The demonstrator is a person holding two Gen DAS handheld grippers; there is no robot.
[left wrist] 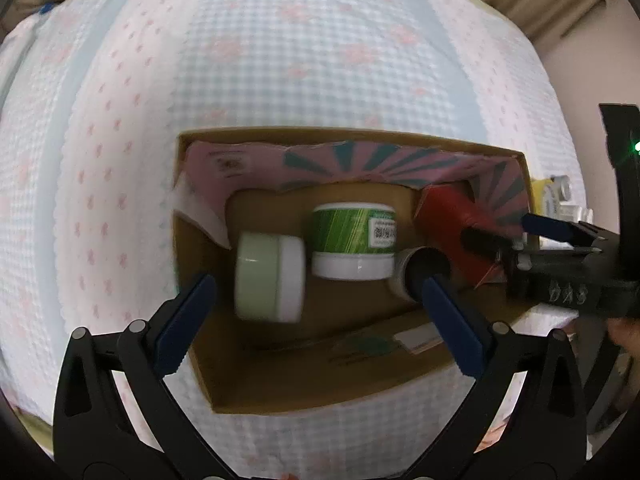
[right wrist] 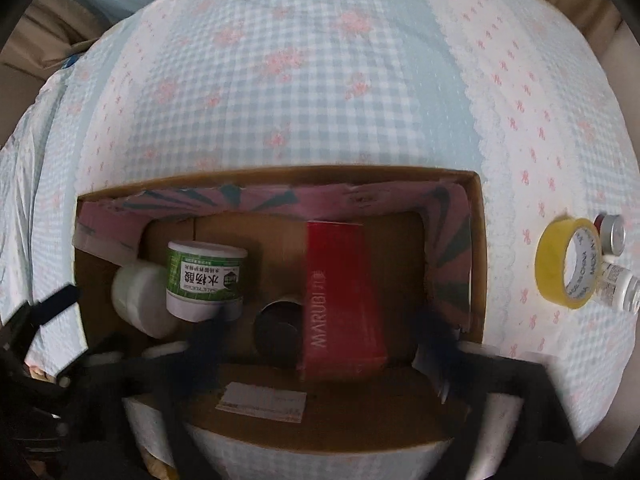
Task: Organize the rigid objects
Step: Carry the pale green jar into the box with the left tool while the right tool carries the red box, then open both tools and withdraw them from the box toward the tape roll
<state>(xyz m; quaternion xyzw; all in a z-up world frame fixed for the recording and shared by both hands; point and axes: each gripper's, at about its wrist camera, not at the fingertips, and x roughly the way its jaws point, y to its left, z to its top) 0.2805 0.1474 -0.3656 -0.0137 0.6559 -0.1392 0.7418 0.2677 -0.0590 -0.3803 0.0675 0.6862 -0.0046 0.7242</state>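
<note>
Our left gripper point(left wrist: 316, 316) hangs with fingers spread wide over the cardboard box point(left wrist: 304, 384), where the pale green jar point(left wrist: 268, 276) lies on its side beside the green-labelled jar point(left wrist: 354, 246). Our right gripper point(right wrist: 316, 344) also has its fingers apart, astride the red box point(right wrist: 342, 300) inside. The yellow tape roll point(right wrist: 568, 266) sits outside on the checked cloth point(right wrist: 320, 80).

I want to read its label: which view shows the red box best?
The right wrist view: the red box lies in the cardboard box with its printed side readable. The left wrist view shows it partly hidden behind the right gripper.
</note>
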